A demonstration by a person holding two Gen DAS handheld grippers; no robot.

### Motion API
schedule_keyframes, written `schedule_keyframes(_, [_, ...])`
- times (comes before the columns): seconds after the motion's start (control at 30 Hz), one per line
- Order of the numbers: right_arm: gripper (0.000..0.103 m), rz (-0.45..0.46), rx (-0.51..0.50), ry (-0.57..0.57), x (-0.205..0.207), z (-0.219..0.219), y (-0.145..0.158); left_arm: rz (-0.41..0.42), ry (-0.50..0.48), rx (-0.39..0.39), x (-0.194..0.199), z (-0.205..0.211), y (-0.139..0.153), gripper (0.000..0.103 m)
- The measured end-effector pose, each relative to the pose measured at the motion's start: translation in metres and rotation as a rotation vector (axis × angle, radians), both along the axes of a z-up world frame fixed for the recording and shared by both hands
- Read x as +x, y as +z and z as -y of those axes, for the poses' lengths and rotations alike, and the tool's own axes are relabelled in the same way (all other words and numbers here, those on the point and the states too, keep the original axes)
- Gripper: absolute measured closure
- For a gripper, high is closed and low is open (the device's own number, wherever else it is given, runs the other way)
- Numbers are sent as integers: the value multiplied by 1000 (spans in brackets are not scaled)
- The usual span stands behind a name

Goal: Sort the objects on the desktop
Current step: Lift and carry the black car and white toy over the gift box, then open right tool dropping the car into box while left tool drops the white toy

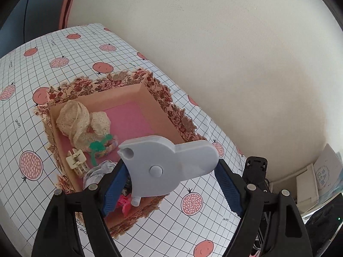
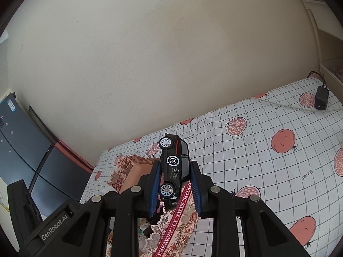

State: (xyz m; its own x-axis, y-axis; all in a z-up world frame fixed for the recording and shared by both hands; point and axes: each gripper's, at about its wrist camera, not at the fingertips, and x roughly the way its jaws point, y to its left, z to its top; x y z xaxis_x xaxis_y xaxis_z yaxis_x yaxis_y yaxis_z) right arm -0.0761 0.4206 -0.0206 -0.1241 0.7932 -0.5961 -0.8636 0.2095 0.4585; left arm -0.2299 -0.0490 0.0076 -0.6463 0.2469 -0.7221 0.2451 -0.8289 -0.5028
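Grippers over a desk (image 1: 53, 68) covered in a grid cloth with fruit prints. Left gripper (image 1: 170, 184), jaws wide, clamps a flat grey plastic piece (image 1: 167, 167) between its blue pads (image 1: 113, 186), above the near end of a floral-edged box (image 1: 163, 98) that lies near the desk's wall-side edge. Box contents: cream lace bundle (image 1: 75, 122), green figure (image 1: 96, 147), cream hair claw (image 1: 76, 160), pink item (image 1: 124, 203). Right gripper (image 2: 174, 184), jaws close together, clamps a black toy car (image 2: 174, 167) held nose-down above the box's edge (image 2: 128, 162). Black adapter (image 2: 321, 100) with cable lies at the desk's far corner.
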Motion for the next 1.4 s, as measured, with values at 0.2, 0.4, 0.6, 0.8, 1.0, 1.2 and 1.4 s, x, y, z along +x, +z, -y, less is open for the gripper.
schedule_keyframes(0.2, [74,1,0,25,-10,-4,-2,20,55,43,-1,22,-6,21])
schedule_keyframes(0.4, [74,9,-7,61,-22,-7,-4,40,125,87,-2,48,-13,21])
schedule_keyframes(0.6, [74,26,-24,120,-42,-12,-11,63,190,122,-2,72,-23,21])
schedule_keyframes(0.8, [74,62,-44,182,-65,-16,-20,85,233,151,-1,88,-31,21])
schedule_keyframes(1.0, [74,91,-74,222,-81,-23,-31,98,254,173,0,97,-36,21])
schedule_keyframes(1.2, [74,111,-100,249,-91,-26,-41,110,266,181,1,101,-40,21])
schedule_keyframes(1.4, [72,124,-114,267,-95,-27,-44,117,265,175,0,99,-40,21])
